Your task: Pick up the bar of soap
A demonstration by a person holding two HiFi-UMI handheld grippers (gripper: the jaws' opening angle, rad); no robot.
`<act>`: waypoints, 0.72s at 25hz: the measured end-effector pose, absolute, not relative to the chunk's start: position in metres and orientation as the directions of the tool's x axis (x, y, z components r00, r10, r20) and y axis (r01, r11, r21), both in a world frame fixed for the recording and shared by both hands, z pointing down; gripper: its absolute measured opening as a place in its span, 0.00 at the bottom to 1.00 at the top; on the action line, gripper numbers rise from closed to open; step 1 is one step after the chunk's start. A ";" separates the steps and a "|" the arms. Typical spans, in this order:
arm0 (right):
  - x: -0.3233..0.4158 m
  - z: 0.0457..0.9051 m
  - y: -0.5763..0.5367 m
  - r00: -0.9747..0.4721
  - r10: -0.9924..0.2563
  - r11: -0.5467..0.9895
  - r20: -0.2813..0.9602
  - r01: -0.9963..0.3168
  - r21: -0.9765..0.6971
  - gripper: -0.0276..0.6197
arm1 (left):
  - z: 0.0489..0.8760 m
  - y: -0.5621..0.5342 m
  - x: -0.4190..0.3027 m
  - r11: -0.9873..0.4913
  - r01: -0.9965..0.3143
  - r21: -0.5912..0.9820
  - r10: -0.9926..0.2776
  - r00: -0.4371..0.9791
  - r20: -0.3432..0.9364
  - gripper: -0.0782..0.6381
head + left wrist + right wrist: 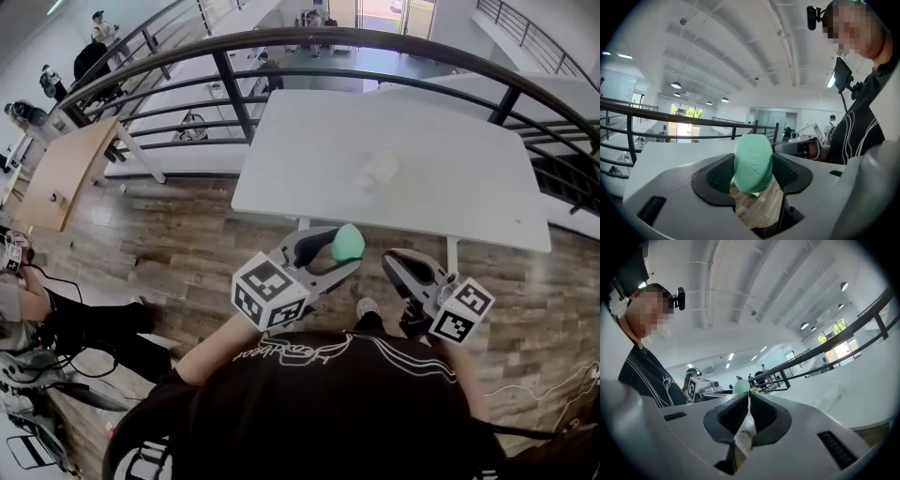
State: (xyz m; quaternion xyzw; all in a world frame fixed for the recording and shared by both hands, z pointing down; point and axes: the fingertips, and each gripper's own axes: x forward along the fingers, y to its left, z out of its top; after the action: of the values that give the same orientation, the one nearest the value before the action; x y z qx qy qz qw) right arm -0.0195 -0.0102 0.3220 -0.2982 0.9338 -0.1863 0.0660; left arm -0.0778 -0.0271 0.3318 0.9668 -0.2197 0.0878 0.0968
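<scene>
A mint-green oval bar of soap (753,162) sits clamped between the dark pads of my left gripper (753,174), which is shut on it. In the head view the soap (348,242) is held in the air in front of the person's chest, short of the white table (309,150), with the left gripper (345,251) tilted up. My right gripper (392,265) hangs to the right of it, also off the table. Its jaws (748,404) are closed on each other with nothing between them. From the right gripper view the soap (740,386) shows as a small green shape beyond the jaw tips.
A clear, near-transparent dish or wrapper (377,171) lies on the white table. A dark curved railing (281,42) arcs behind and over the table. Wooden floor (187,244) lies below. A wooden desk (58,173) and other people stand at the far left.
</scene>
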 end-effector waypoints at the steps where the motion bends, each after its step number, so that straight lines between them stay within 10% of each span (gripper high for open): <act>1: -0.020 0.320 -0.008 -0.812 -0.584 0.752 -0.015 -0.533 -0.387 0.07 | 0.331 -0.024 -0.078 -0.886 -0.439 0.152 -0.404 0.889 0.215 0.47; 18: -0.018 0.306 0.016 -0.803 -0.596 0.748 -0.003 -0.554 -0.366 0.07 | 0.314 0.003 -0.065 -0.905 -0.396 0.158 -0.367 0.912 0.182 0.47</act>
State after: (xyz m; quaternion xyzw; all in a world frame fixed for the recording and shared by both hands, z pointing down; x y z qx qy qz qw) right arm -0.0178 0.0164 0.3058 -0.3081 0.9330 -0.1762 0.0597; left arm -0.0650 0.0028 0.3136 0.9730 -0.1960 0.0743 0.0962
